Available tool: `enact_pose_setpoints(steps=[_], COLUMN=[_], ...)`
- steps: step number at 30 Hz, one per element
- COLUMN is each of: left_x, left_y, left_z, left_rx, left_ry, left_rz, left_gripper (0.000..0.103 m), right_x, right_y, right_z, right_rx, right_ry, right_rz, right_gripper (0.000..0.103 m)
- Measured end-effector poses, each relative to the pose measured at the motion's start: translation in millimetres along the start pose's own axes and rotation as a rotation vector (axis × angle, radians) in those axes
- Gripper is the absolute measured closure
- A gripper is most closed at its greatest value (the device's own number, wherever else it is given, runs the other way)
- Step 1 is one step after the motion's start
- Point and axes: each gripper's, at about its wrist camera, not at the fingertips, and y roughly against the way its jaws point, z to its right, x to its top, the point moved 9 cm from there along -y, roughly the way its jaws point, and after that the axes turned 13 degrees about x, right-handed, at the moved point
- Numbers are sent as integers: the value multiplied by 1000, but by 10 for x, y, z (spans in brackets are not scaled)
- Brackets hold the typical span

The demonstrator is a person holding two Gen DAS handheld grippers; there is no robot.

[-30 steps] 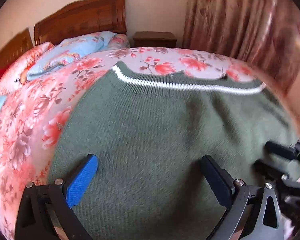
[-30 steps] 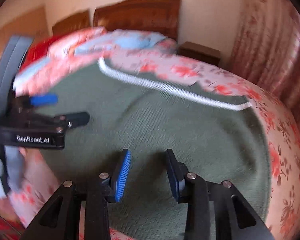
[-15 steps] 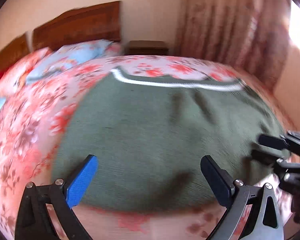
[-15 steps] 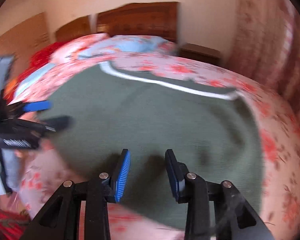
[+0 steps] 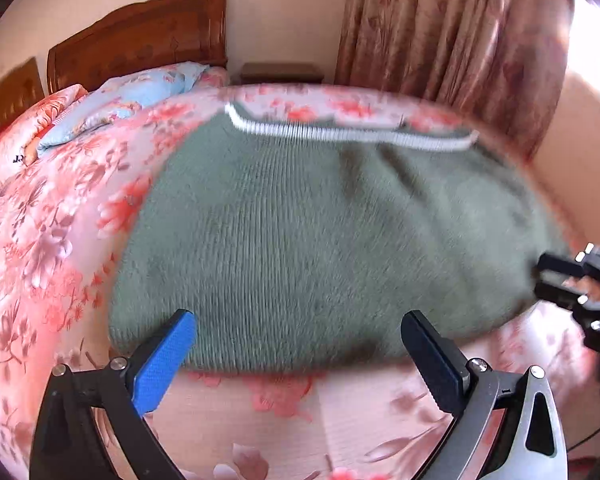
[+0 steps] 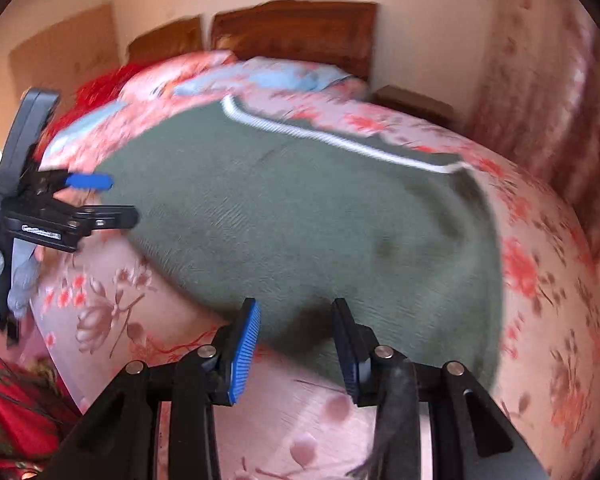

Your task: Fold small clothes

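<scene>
A green knit garment (image 5: 320, 232) with a white striped band along its far edge lies spread flat on the floral bedspread; it also shows in the right wrist view (image 6: 300, 216). My left gripper (image 5: 298, 344) is wide open and empty, just above the garment's near edge. My right gripper (image 6: 296, 332) is open and empty, hovering over the garment's near edge; it also shows at the right of the left wrist view (image 5: 548, 278). The left gripper also shows at the left of the right wrist view (image 6: 116, 200).
The pink floral bedspread (image 5: 52, 240) covers the bed. Light blue and pink pillows (image 5: 132, 96) lie by the wooden headboard (image 5: 140, 40). A dark nightstand (image 5: 280, 74) and floral curtains (image 5: 452, 48) stand behind. Red fabric (image 6: 16, 412) lies at lower left.
Both grippers have pulled back toward me from over the garment's middle to its near edge; bare bedspread now shows in front of the garment. Both stayed open.
</scene>
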Motion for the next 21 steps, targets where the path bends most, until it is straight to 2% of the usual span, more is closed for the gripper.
enact_pose_setpoints(steps=[2, 4, 5, 8, 21], left_x=[116, 204, 202, 170, 184], left_y=[21, -73, -192, -395, -416], left_z=[-55, -143, -203, -297, -288], left_rx=[26, 59, 71, 137, 164], left_ry=[16, 44, 69, 64, 75], left_rz=[33, 33, 2, -18, -13], left_gripper=[0, 0, 0, 0, 0], right_x=[18, -32, -60, -104, -137], right_y=[89, 54, 23, 48, 58], right_z=[151, 357, 420, 483, 476], right_rx=[-35, -79, -86, -44, -75], right_ry=[-44, -113, -133, -175, -179], right_rz=[51, 28, 19, 65, 81], right_gripper=[66, 65, 65, 65, 63])
